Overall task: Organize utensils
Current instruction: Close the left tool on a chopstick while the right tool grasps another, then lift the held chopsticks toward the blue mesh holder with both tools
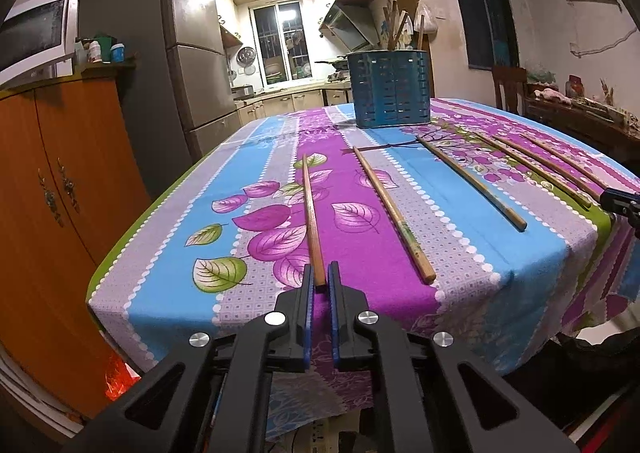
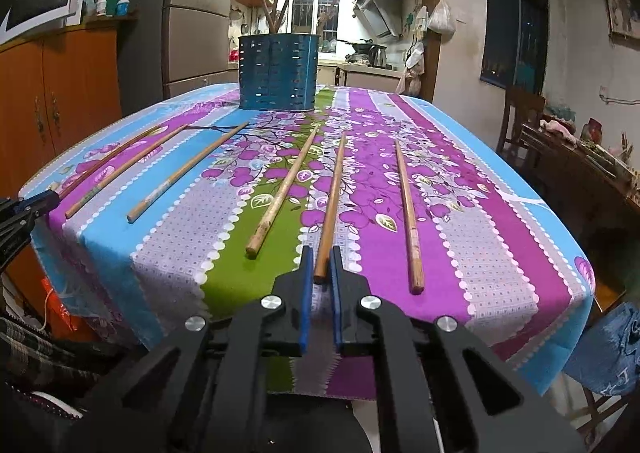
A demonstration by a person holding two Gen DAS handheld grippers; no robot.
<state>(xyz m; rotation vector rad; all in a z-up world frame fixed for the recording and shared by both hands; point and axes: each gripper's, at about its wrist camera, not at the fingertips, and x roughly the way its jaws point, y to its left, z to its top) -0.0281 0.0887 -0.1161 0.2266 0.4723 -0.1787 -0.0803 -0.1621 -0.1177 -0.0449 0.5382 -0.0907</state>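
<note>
Several wooden chopsticks lie side by side on a flowered tablecloth (image 1: 400, 253). In the left wrist view my left gripper (image 1: 320, 275) is shut on the near end of the leftmost chopstick (image 1: 310, 213), which still rests on the cloth. In the right wrist view my right gripper (image 2: 321, 257) is shut on the near end of a reddish chopstick (image 2: 332, 205), with one chopstick (image 2: 284, 189) to its left and another (image 2: 406, 213) to its right. A blue slotted utensil holder (image 1: 390, 89) (image 2: 278, 71) stands upright at the table's far side with a few sticks in it.
More chopsticks (image 1: 392, 217) (image 1: 472, 183) lie between the two grippers. An orange cabinet (image 1: 60, 181) stands left of the table, with a fridge (image 1: 200, 65) behind it. A wooden chair (image 2: 520, 117) and a cluttered side table (image 2: 580, 157) stand at the right.
</note>
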